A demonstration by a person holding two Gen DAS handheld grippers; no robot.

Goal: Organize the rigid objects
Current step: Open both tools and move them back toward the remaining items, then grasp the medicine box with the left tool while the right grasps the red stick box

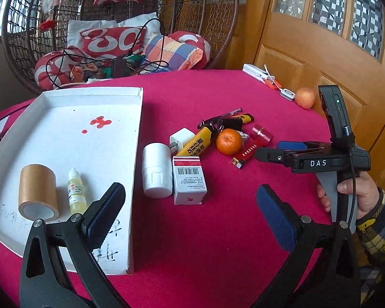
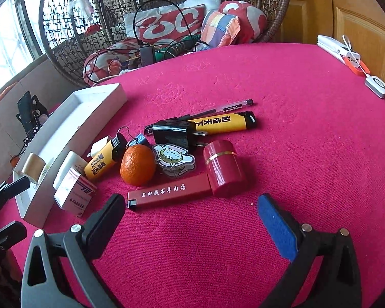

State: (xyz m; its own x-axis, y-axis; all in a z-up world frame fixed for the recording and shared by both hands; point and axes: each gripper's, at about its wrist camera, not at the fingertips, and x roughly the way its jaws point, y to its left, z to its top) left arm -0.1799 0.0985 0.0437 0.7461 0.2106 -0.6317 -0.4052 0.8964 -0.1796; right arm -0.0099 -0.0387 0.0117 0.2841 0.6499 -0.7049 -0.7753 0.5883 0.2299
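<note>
At the left of the left wrist view, a white tray (image 1: 64, 128) is seen lying on the red tablecloth (image 1: 218, 231). A roll of brown tape (image 1: 38, 191) and a small dropper bottle (image 1: 76, 191) are held in its lower left part, standing side by side. The left gripper (image 1: 190, 214) is shown at the bottom of the frame with its jaws wide apart and nothing between them; its left finger is placed over the tray's near right corner.

Just right of the tray wall, a white bottle (image 1: 157, 169) and a red and white carton (image 1: 189, 179) are stood touching each other. Behind them, toward the centre of the frame, a white charger (image 1: 181, 136), a yellow lighter (image 1: 196, 142), a tangerine (image 1: 229, 141), a flat red lighter (image 1: 245, 154) and a red cylinder (image 1: 262, 134) are clustered closely.

At the right edge, the right gripper (image 1: 267, 152) is held by a hand (image 1: 359, 195) in a patterned sleeve. In the right wrist view its jaws (image 2: 191, 213) are likewise spread apart and empty, just short of the flat red lighter (image 2: 168, 195), against which the red cylinder (image 2: 224, 170) is seen lying. A black plug (image 2: 177, 133) and a pen (image 2: 225, 107) are found further up the frame.
</note>
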